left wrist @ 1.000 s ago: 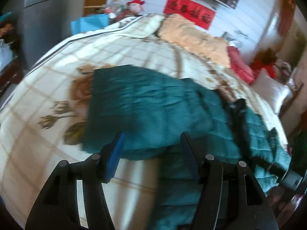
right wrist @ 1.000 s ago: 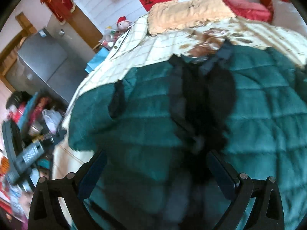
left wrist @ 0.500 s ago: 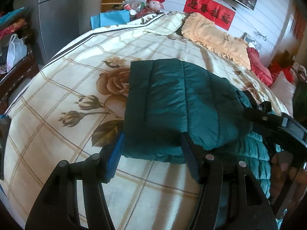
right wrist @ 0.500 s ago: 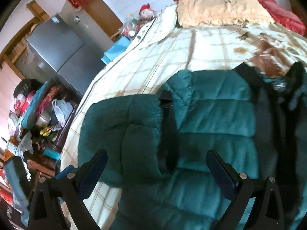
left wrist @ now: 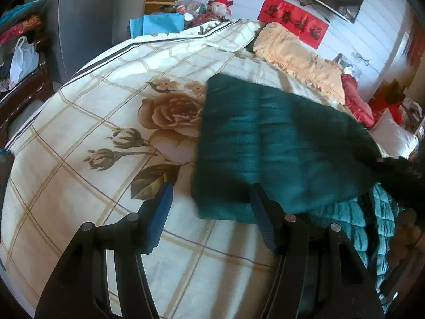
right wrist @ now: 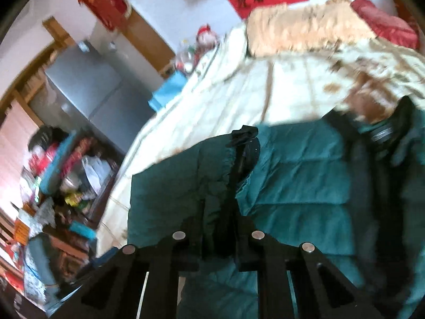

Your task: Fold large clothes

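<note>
The bed [left wrist: 79,122], covered by a cream checked quilt printed with brown roses, filled most of both views and carried every item noted. A dark green quilted jacket [left wrist: 279,154] lay across its near right portion, with one padded section folded over on top of the rest and a lighter teal lining showing beneath at the right edge. A tan fringed pillow [left wrist: 300,58] and a red cushion [left wrist: 356,101] lay at the far end of the bed against a white panelled wall bearing a red banner [left wrist: 292,24]. A grey refrigerator [right wrist: 87,90] stood to the left of the bed beside cluttered shelving. The left gripper [left wrist: 209,207] hovered over the quilt at the jacket's near edge, its fingers partly spread and pressing on nothing, the right finger just in front of the green fabric. The right gripper [right wrist: 221,239] was closing, its fingers drawn narrow around a bunched fold of the jacket beside a black trim strip [right wrist: 239,159].
</note>
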The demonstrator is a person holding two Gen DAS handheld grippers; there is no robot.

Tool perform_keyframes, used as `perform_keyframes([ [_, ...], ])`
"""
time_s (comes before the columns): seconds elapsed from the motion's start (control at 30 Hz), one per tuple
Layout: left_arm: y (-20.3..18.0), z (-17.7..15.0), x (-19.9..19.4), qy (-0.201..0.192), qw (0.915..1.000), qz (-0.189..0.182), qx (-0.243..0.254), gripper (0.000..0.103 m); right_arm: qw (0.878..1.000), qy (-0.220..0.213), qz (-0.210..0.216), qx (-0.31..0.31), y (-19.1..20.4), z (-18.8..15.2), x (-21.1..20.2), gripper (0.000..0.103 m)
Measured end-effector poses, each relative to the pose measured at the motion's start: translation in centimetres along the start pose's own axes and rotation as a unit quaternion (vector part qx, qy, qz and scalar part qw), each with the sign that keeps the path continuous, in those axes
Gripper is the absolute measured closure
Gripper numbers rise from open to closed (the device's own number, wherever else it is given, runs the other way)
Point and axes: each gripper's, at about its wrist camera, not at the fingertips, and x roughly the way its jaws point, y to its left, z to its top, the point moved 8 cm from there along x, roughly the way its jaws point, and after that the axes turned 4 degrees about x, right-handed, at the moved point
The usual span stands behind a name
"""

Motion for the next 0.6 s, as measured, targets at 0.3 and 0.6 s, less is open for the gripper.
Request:
perform_keyframes([
  [0.3,-4.7,-1.6,-0.1,0.011,0.9987,-0.018,0.047,0.043,0.99,-0.088,-0.107,-0.007,-7.5,2.9,-12.5,0.088],
  [0.6,-9.0,-3.5,2.8,0.05,0.9921,0.013,0.114,0.043,0.977,-0.095,-0.186,0.04,-16.5,1.9,-18.7,0.089],
])
